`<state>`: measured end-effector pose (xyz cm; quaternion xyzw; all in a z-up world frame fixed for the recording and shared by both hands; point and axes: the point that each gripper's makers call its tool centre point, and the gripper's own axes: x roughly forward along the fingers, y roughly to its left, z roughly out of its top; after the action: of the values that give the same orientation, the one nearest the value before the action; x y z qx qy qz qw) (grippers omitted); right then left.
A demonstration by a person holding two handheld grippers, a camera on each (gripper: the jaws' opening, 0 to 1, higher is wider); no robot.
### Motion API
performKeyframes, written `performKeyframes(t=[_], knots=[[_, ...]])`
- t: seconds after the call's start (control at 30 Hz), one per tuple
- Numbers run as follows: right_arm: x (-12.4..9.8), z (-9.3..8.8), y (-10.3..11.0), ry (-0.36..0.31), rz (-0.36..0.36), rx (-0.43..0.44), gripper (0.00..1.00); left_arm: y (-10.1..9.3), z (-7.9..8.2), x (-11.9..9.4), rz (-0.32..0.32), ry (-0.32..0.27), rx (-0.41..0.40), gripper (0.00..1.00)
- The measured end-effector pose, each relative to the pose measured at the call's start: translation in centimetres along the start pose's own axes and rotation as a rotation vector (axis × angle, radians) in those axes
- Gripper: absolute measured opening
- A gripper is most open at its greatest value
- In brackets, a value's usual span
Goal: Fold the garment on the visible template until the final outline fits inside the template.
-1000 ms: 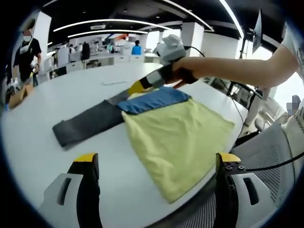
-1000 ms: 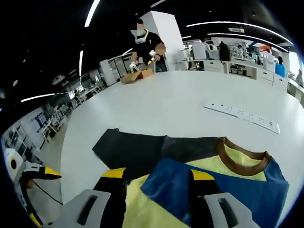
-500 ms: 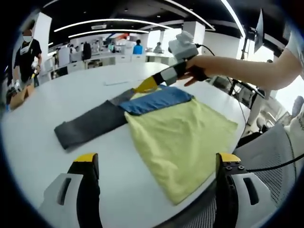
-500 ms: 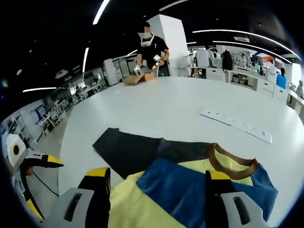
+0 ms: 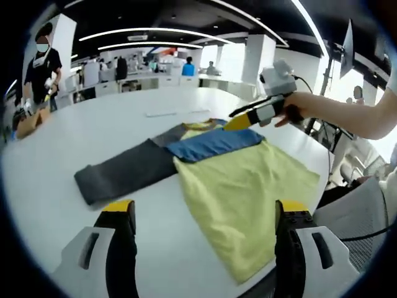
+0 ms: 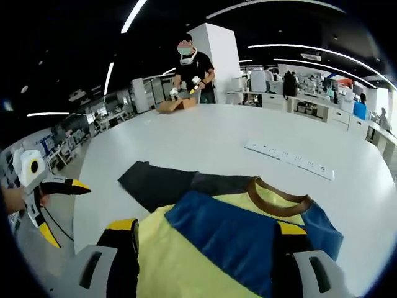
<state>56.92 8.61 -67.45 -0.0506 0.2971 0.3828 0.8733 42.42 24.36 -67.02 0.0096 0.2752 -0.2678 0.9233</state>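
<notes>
The yellow T-shirt (image 5: 248, 180) with blue sleeves and a brown collar (image 6: 276, 192) lies flat on the white table, partly over the dark grey template (image 5: 124, 174). One blue sleeve (image 6: 236, 230) is folded across the chest. My left gripper (image 5: 203, 208) is open above the table's near edge, its jaws straddling the shirt's hem side. My right gripper (image 6: 206, 228) is open just above the folded sleeve with nothing between its jaws. In the left gripper view the right gripper (image 5: 237, 118) hovers past the collar end, held by a hand. The left gripper (image 6: 62, 208) shows off the table's left edge.
A white power strip (image 6: 288, 159) lies on the table beyond the shirt. At the far edge a person (image 6: 189, 68) works over a cardboard box (image 6: 173, 105). A mesh chair (image 5: 366, 205) stands by the near right edge. The grey template (image 6: 161, 183) sticks out left of the shirt.
My right gripper's jaws have spread wider and it has lifted back from the blue sleeve, which stays folded on the shirt. The left gripper has shifted only slightly.
</notes>
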Motion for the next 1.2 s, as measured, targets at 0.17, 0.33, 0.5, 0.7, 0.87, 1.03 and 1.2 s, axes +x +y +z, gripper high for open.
performKeyframes(t=[0.17, 0.33, 0.5, 0.7, 0.87, 1.03, 1.2], knots=[[-1.6, -1.1, -1.4, -0.005, -0.027, 0.015, 0.85, 1.1, 0.7, 0.8, 0.029, -0.010, -0.005, 0.78], [-3.2, -2.4, -2.8, -0.009, -0.062, 0.016, 0.79, 2.0, 1.3, 1.9, 0.067, -0.009, 0.008, 0.66], [-4.5, -3.8, -4.4, -0.003, -0.094, 0.027, 0.75, 2.4, 1.4, 3.2, 0.072, -0.001, 0.000, 0.58], [-5.7, -5.3, -6.0, 0.028, -0.146, 0.005, 0.66, 3.0, 1.3, 4.7, 0.083, 0.000, -0.016, 0.50], [-7.1, -6.6, -8.3, 0.052, -0.244, -0.046, 0.53, 3.4, 1.9, 6.7, 0.080, -0.011, -0.052, 0.41], [-8.2, -7.3, -10.0, 0.055, -0.301, -0.062, 0.44, 3.8, 2.3, 8.4, 0.078, 0.002, -0.042, 0.39], [-8.6, -8.5, -11.1, 0.072, -0.334, -0.061, 0.33, 4.0, 2.0, 9.7, 0.091, 0.018, -0.036, 0.32]])
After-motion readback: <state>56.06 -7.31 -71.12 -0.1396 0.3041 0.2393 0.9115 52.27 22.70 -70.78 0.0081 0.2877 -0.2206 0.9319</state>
